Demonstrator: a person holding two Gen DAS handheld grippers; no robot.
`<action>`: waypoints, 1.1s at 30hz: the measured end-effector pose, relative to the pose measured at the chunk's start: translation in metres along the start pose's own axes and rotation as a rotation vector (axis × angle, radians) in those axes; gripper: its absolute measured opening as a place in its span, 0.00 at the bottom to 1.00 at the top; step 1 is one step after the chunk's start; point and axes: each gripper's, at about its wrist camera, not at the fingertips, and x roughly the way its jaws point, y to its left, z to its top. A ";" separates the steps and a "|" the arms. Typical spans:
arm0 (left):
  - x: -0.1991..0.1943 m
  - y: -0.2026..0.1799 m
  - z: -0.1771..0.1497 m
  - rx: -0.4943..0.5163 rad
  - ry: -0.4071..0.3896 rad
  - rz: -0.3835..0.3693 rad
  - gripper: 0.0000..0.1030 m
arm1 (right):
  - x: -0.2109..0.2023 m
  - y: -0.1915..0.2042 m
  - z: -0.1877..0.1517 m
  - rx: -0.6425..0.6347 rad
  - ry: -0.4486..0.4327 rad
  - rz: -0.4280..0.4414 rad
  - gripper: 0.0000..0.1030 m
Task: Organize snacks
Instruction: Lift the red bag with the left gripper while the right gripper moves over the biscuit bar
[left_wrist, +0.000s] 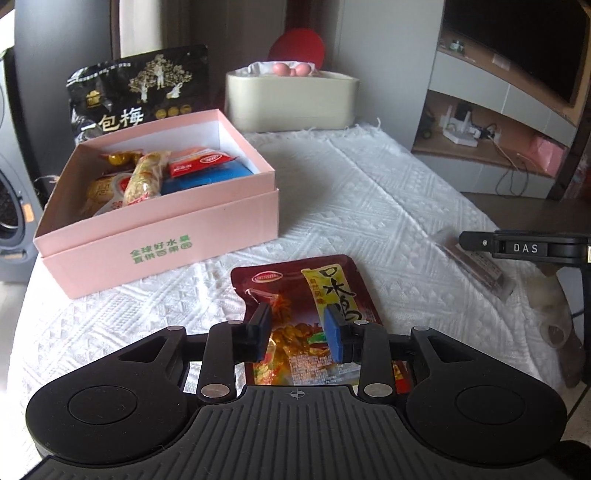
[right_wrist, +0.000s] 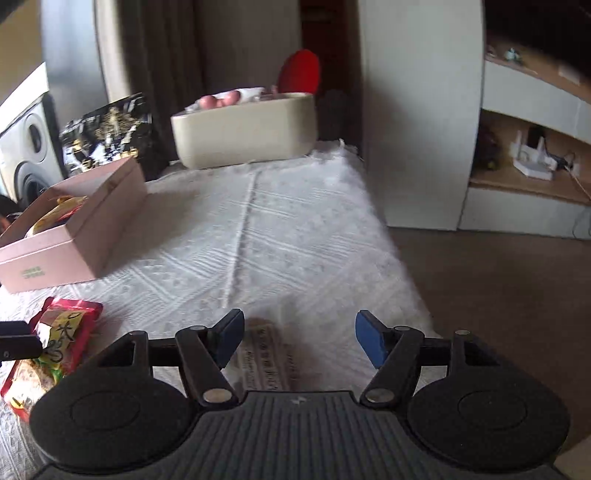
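Hovering over the dark red foil snack pouch lying flat on the white tablecloth, left gripper jaws apart. I'd pinch an edge, then carry it to the pink cardboard box. Right gripper gapes wide too.

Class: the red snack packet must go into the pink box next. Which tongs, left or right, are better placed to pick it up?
Left. The left tongs are open directly over the red snack packet; the right tongs are over a different wrapper.
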 end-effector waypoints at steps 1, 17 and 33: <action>-0.002 0.005 0.002 -0.028 -0.005 -0.021 0.34 | -0.003 -0.002 -0.001 0.010 -0.002 0.037 0.65; 0.015 0.070 -0.002 -0.359 0.014 -0.166 0.34 | -0.003 0.111 -0.024 -0.293 0.086 0.358 0.41; -0.017 -0.043 0.043 -0.018 -0.020 -0.164 0.34 | -0.028 0.079 -0.021 -0.228 0.047 0.321 0.40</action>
